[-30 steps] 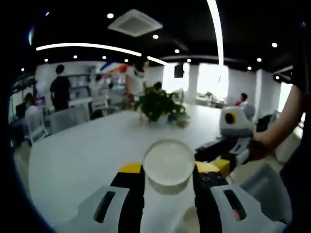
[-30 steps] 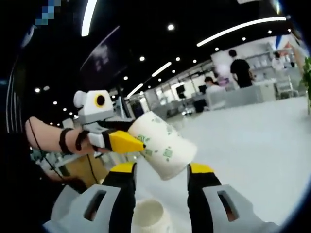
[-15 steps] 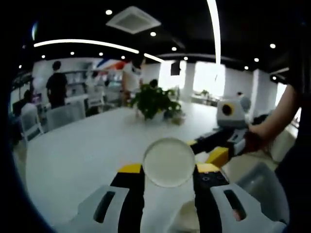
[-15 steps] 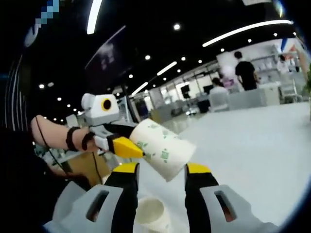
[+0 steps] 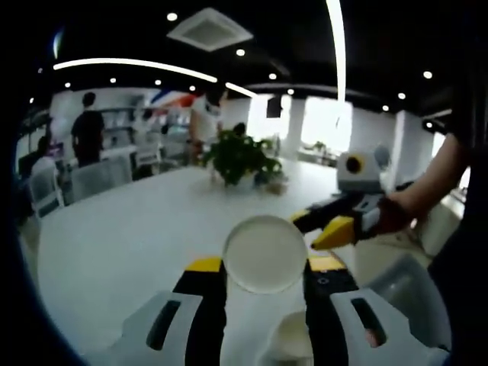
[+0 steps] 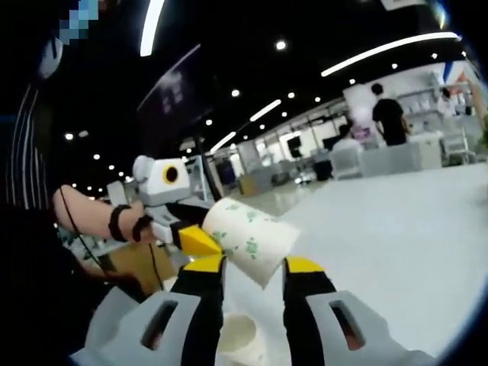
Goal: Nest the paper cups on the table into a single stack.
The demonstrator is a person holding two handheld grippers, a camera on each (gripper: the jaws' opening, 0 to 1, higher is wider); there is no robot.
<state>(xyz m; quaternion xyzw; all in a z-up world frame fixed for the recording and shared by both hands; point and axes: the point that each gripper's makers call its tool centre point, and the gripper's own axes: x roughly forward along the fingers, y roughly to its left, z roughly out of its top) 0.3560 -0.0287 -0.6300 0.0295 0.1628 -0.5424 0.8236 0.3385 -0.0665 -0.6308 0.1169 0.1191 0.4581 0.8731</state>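
Paper cup (image 6: 249, 238), white with small green leaf prints and a tapering round wall, lies tilted on its side in the air, pinched across the body by the left gripper (image 6: 194, 238), whose yellow-tipped fingers (image 6: 200, 242) press its wall. In the left gripper view the same cup shows its flat, smooth round bottom (image 5: 264, 254) between the black-and-yellow fingers (image 5: 204, 268) of that gripper (image 5: 264, 267). The right gripper (image 6: 252, 268) sits just under the cup, its fingers (image 6: 303, 267) spread with the cup's base between them; I cannot tell whether they touch it. Below, a second plain white cup (image 6: 240, 335) stands upright, mouth open, on the pale glossy bench (image 6: 396, 229). A leafy potted plant (image 5: 239, 158) stands farther along the bench.
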